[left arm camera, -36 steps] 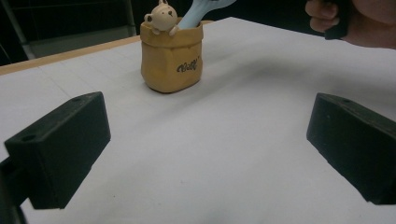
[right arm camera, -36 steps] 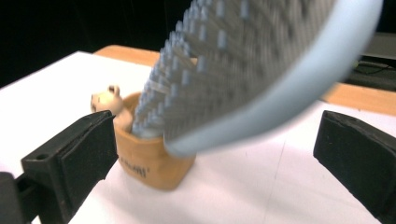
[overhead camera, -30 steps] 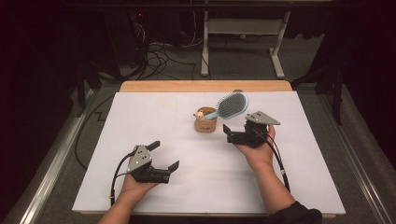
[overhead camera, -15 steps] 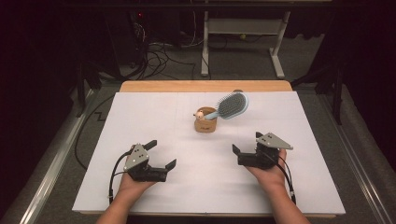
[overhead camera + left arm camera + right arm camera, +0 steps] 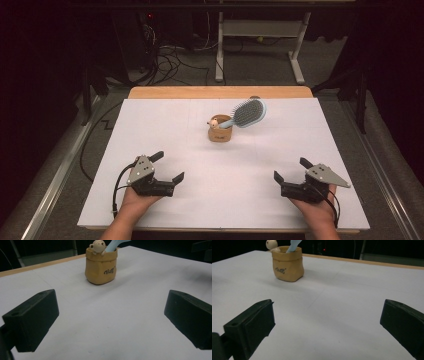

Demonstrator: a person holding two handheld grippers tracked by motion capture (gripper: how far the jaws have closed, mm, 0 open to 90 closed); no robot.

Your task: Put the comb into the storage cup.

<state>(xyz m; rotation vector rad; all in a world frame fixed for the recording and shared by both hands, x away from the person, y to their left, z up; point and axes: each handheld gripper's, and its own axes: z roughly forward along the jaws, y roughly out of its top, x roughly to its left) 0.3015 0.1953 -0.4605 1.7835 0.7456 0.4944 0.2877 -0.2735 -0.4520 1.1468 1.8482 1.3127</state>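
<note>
Dark floor with loose cables and the legs of a metal frame lie beyond the far edge of the desk (image 5: 150,130), which is covered by a white sheet with a strip of bare wood showing along that far edge. We hold our left gripper (image 5: 169,167) near the front left corner of the desk, low over the sheet, its jaws spread wide with nothing between them. We hold our right gripper (image 5: 291,170) near the front right corner, likewise low, its jaws also parted and bare. The two grippers are well apart from each other, and each is well apart from the things in the middle.

Toward the far edge, a little right of the centre line, stands a small tan cup (image 5: 220,132) shaped like a sack, upright on the sheet. A little bear figure (image 5: 214,122) peeks over its rim on the left side. A pale blue hairbrush (image 5: 248,112) stands in the cup with its handle down inside and its bristled head leaning up and out toward the far right corner.

From the left gripper view we see the cup (image 5: 101,266) straight ahead between the jaws, with dark lettering on its side. From the right gripper view the cup (image 5: 287,263) sits ahead and to the left.
</note>
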